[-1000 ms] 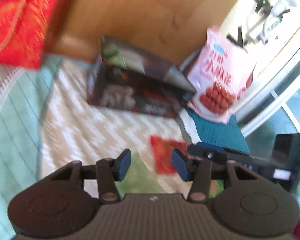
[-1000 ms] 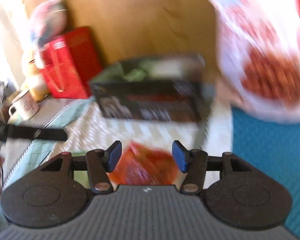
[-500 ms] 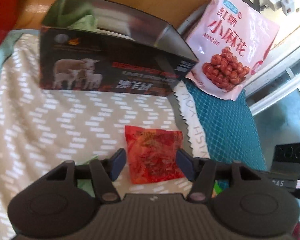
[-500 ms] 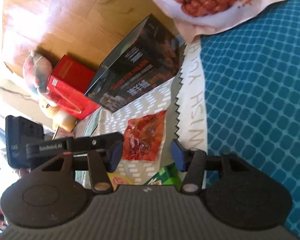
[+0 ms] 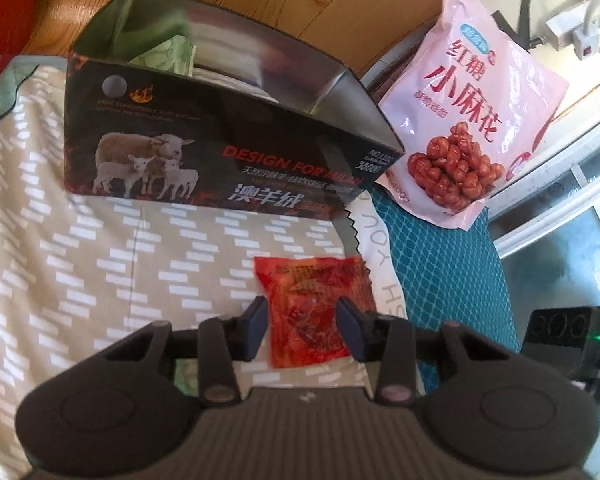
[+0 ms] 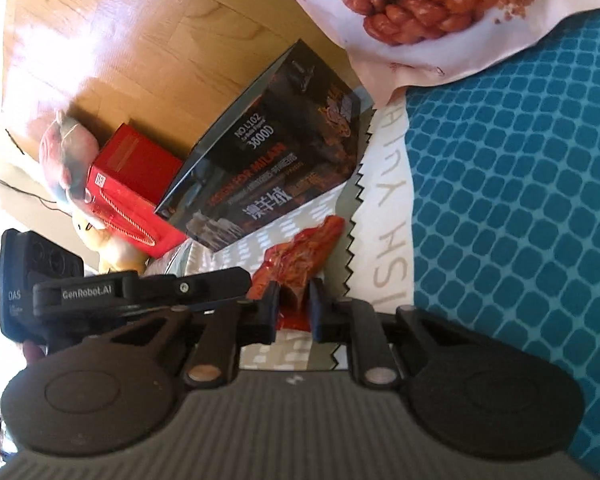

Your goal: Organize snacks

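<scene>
The right gripper (image 6: 293, 306) has snapped its jaws tight on the near edge of the red snack packet (image 6: 300, 256), which half a second ago lay free ahead of them. The left gripper (image 5: 302, 328) is closing its jaws either side of the same red snack packet (image 5: 314, 312), pads not yet pressing. With the packet on the patterned cloth (image 5: 100, 280), the open black box (image 5: 220, 136) at twelve o'clock looks its likely home, the pink snack bag (image 5: 468, 120) at two.

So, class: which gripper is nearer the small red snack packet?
Right. The right gripper is clamped on the red packet; the left gripper straddles it, jaws closing, not yet pressing.
</scene>
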`<state>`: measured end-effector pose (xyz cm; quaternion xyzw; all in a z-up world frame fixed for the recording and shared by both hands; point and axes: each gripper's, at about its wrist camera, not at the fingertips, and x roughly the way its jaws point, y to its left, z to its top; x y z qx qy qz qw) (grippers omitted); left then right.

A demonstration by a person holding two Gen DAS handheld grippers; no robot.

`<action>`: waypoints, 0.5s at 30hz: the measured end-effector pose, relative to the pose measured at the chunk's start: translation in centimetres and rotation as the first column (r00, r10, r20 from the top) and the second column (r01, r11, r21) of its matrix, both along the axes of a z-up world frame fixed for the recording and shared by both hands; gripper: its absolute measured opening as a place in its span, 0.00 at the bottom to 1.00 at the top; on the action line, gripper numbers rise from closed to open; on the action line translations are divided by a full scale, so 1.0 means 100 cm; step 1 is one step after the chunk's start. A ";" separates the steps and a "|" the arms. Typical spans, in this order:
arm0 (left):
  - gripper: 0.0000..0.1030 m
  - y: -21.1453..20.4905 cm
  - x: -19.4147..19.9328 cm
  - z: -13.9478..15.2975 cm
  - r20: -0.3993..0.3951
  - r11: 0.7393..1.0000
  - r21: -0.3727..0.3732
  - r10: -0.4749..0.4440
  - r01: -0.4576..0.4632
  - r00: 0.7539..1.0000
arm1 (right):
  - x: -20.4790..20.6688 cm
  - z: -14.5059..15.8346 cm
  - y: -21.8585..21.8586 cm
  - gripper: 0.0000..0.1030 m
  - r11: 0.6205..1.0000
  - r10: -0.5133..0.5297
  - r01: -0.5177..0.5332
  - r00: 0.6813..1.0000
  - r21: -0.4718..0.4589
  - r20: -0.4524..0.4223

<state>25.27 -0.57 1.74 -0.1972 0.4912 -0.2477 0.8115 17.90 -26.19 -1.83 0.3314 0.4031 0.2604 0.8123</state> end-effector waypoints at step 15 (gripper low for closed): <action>0.36 0.118 -0.155 0.041 0.194 0.986 -0.080 0.161 -0.148 0.968 | -0.070 0.058 0.099 0.14 0.947 0.304 -0.313 0.945 0.068 0.117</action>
